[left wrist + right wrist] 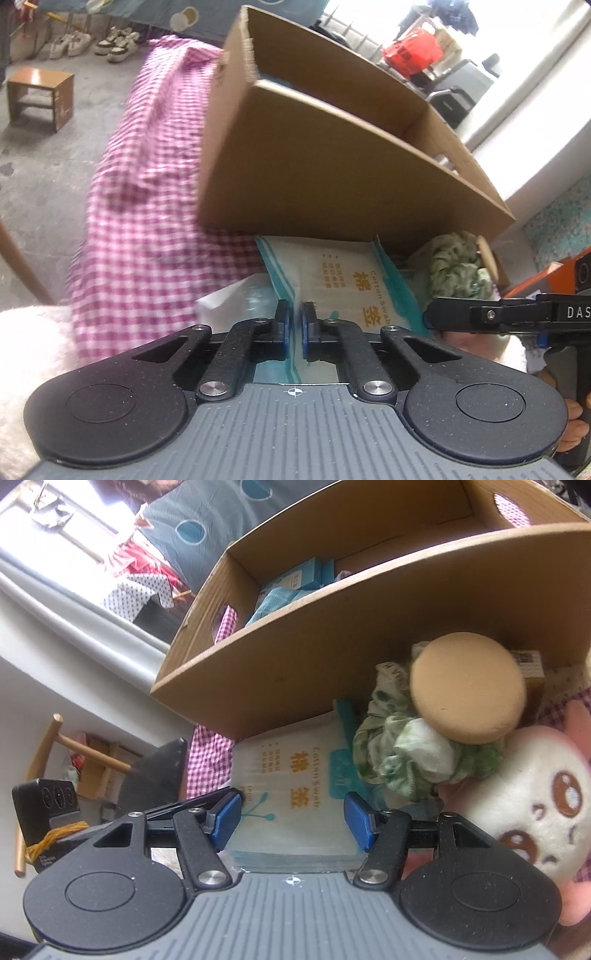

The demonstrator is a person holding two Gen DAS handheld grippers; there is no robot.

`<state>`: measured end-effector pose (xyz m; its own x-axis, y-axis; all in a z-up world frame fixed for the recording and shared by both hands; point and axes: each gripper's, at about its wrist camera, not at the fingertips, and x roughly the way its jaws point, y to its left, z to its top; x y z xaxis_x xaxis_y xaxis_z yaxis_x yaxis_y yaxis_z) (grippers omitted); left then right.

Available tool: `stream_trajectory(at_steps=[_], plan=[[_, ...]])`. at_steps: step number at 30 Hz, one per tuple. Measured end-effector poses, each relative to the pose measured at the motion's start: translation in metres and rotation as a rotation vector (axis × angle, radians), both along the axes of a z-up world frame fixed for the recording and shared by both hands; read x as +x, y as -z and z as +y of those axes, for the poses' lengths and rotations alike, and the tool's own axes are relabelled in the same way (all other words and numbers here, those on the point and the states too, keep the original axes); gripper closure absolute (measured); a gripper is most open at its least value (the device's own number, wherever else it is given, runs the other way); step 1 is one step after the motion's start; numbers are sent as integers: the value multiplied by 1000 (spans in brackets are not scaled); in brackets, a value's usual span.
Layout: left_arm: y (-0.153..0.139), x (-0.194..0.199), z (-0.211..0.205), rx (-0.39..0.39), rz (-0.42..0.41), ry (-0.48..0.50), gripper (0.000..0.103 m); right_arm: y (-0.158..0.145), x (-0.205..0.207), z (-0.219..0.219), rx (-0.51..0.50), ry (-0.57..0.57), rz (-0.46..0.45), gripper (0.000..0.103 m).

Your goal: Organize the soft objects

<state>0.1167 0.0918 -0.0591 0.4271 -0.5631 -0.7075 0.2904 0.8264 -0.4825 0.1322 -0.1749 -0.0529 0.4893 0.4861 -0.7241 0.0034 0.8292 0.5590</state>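
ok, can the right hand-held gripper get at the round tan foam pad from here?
Probably yes: the round tan foam pad sits uncovered on the green-and-white cloth, and the right hand-held gripper is open, empty.

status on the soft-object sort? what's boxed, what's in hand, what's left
Boxed: a few teal packs already lie in the cardboard box. In hand: the left gripper is pinched shut on the edge of the cotton swab pack, while the right gripper straddles the same pack, with its pads at its sides. Left outside: the green scrunchie, the tan round puff and the plush toy.
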Motion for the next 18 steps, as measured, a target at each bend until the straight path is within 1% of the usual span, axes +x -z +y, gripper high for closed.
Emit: stream_trajectory(at_steps=[2,4,8,10,12,15,18], plan=[[0,-1,9,-20,10,-4,99,-1,3,7,-15,-20,-3,39],[1,-3,15,-23,9,-5,99,-4,7,15,-41,-45,-17,39],[3,-4,18,-39,11,0,98,-9,17,30,-140,-64,-52,39],[2,-5,20,-46,12,1,98,-7,23,33,-166,-70,-45,39],[3,-6,21,-49,10,5,98,-1,31,37,-182,-77,-20,38],[4,-6,22,-59,12,9,98,7,40,39,-176,-75,10,38],[5,-5,24,-70,13,9,98,10,43,43,-189,-80,-2,36]])
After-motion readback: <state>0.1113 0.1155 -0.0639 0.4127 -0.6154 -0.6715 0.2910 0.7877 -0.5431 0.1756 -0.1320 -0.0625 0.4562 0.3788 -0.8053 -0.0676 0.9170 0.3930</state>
